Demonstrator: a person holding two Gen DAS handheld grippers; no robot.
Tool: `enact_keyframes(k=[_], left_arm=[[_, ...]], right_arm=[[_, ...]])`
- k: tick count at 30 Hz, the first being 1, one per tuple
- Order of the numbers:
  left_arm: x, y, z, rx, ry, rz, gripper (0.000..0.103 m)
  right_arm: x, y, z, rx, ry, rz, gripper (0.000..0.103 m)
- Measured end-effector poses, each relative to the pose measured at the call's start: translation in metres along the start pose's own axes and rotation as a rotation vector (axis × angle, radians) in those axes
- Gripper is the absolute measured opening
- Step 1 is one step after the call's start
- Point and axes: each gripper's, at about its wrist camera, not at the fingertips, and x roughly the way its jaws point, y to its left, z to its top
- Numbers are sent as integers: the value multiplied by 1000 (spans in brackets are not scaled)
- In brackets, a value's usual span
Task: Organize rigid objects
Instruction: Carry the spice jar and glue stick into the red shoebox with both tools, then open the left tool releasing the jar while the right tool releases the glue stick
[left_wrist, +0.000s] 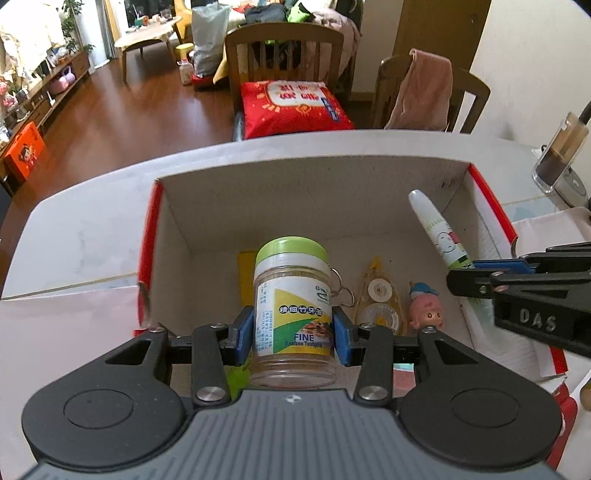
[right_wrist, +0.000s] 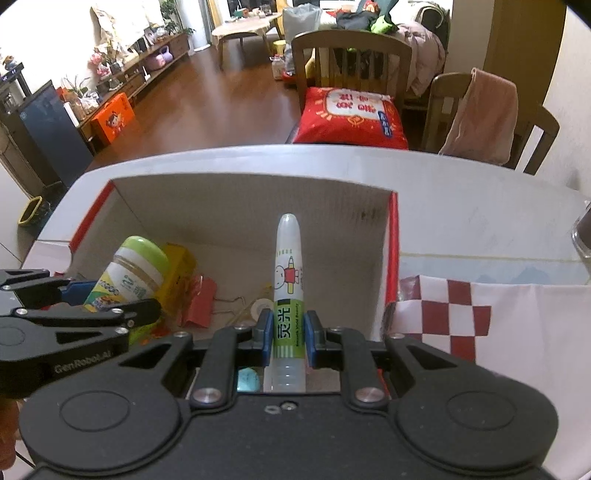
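Pads of your left hand-held gripper (left_wrist: 293, 334) clamp the clear plastic toothpick jar with green lid (left_wrist: 291, 306) mid-label: light, stiff, slippery. Your right hand-held gripper (right_wrist: 289, 338), at three o'clock, pinches the white-and-green glue pen (right_wrist: 289, 284). Both hang over the red-edged cardboard box (left_wrist: 306, 184) at twelve.

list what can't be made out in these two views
- Left wrist view: base of the toothpick jar hidden behind the left gripper body.
- Right wrist view: glue tube bottom end hidden by the right gripper body.
- Box floor nearest the cameras: covered by both grippers.
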Motion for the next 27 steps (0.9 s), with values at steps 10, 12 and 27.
enact_keyframes(k=[10,12,27], left_arm=[[21,-5,1,0,37,1,42],[22,-6,2,1,36,2,42],[19,-8,-4,-3,31,3,42]], right_arm=[[19,6,-5,-25,45,-2,17],[22,6,-6,-24,58,-9,17],[15,10,-15,-31,54,30,32]])
